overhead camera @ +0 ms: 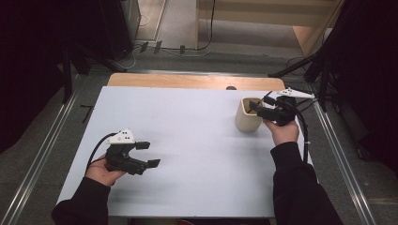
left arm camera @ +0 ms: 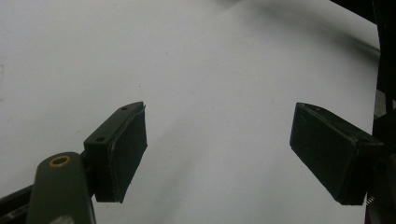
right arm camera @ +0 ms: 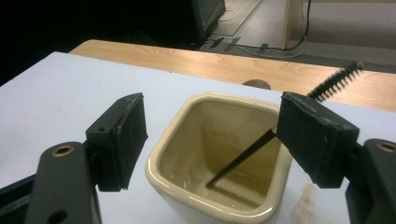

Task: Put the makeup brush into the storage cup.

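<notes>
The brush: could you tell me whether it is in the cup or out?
In: the brush leans inside the cup, bristles sticking out over the rim.

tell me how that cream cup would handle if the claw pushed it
The cream glossy squarish ceramic cup looks glazed, so probably slippery to grip and breakable. Its wide flat base suggests sliding rather than tipping. The thin black bottle brush leaning inside would likely shift.

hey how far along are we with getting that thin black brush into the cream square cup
Done: the thin black bottle brush stands in the cream square ceramic cup, handle end on the cup's floor, bristles leaning out over the rim. In hand: nothing; the right gripper is open above the cup, and the left gripper is open over the white tabletop. Left: probably just drawing the right gripper away.
</notes>
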`<state>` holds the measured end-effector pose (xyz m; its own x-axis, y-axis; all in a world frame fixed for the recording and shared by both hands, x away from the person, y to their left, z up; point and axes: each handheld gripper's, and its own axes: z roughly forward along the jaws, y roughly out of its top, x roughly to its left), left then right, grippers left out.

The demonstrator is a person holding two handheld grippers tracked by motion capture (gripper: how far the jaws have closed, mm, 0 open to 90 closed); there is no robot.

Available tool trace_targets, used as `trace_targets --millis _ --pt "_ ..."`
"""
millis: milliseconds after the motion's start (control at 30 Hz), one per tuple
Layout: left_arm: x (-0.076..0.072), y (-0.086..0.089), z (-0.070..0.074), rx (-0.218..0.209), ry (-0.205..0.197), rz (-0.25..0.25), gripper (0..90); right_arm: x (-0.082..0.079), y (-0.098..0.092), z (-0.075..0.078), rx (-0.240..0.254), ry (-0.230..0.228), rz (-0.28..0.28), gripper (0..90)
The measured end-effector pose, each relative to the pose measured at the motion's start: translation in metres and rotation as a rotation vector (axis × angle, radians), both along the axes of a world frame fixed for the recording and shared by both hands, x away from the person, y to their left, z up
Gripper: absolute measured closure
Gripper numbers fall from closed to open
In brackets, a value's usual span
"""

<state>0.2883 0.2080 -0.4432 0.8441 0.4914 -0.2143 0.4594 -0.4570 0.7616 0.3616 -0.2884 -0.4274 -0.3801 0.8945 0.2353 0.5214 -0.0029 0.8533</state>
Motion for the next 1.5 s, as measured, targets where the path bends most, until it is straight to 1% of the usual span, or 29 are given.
trace_targets --millis 200,300,467,533,600,667,767,867,900,933,967,1000,1033,1067,1133,1167,1200,1233,1367,1500 --pt "0.000 0.000 0.000 -0.002 0.002 0.003 19.2 -0.004 0.000 0.002 0.005 -0.002 0.008 25.7" --pt "0.000 0.000 0.000 0.003 0.003 0.002 19.1 -0.006 0.001 0.001 0.009 0.006 0.019 25.7" --pt "0.000 0.000 0.000 -0.001 0.002 -0.001 19.2 -0.011 0.000 0.002 0.004 0.009 0.029 25.7" --pt "0.000 0.000 0.000 0.000 0.001 0.000 19.2 -0.015 0.000 0.002 0.002 0.009 0.035 25.7" --pt "0.000 -0.001 0.000 -0.002 -0.001 0.001 19.2 -0.019 0.001 0.002 0.010 0.016 0.038 25.7" --pt "0.001 -0.001 0.000 -0.007 0.002 0.001 19.2 -0.023 0.001 0.002 0.016 0.011 0.045 25.7" --pt "0.000 -0.001 -0.001 0.005 0.007 -0.001 19.2 -0.030 0.004 0.001 0.023 0.013 0.063 25.7" --pt "0.000 0.000 0.000 0.001 0.003 -0.004 19.2 -0.038 0.007 0.000 0.015 0.013 0.068 25.7" --pt "-0.001 0.000 0.000 -0.004 0.001 -0.003 19.2 -0.043 0.008 -0.001 0.036 0.010 0.079 25.7" --pt "-0.001 0.000 0.000 0.002 0.002 -0.004 19.1 -0.045 0.009 -0.002 0.042 0.005 0.088 25.7" --pt "0.000 0.000 0.000 0.000 0.002 -0.004 19.2 -0.047 0.010 -0.003 0.056 0.006 0.098 25.6" --pt "0.000 0.000 0.000 -0.001 0.004 -0.003 19.1 -0.050 0.011 -0.003 0.082 0.012 0.108 25.6" --pt "0.000 -0.001 -0.001 -0.006 0.002 -0.003 19.2 -0.051 0.012 -0.003 0.097 0.008 0.120 25.6" --pt "0.000 -0.001 -0.001 -0.006 0.001 -0.004 19.2 -0.053 0.014 -0.003 0.101 0.004 0.125 25.6" --pt "0.000 -0.001 -0.001 -0.005 0.005 -0.004 19.1 -0.057 0.018 -0.004 0.071 -0.001 0.137 25.4" --pt "0.000 -0.001 -0.001 -0.002 0.004 -0.006 19.2 -0.059 0.022 -0.004 0.041 0.008 0.152 25.4" --pt "0.000 -0.001 -0.001 -0.004 0.003 -0.006 19.2 -0.060 0.024 -0.005 0.029 0.010 0.162 25.4" --pt "0.000 0.000 -0.001 -0.003 0.004 -0.003 19.2 -0.062 0.028 -0.007 0.027 0.013 0.176 25.4" --pt "-0.001 0.000 -0.001 0.005 0.006 -0.009 19.2 -0.067 0.034 -0.009 0.050 0.007 0.220 25.4" --pt "-0.001 0.000 -0.002 0.004 0.008 -0.009 19.2 -0.074 0.041 -0.010 0.042 -0.002 0.249 25.0"
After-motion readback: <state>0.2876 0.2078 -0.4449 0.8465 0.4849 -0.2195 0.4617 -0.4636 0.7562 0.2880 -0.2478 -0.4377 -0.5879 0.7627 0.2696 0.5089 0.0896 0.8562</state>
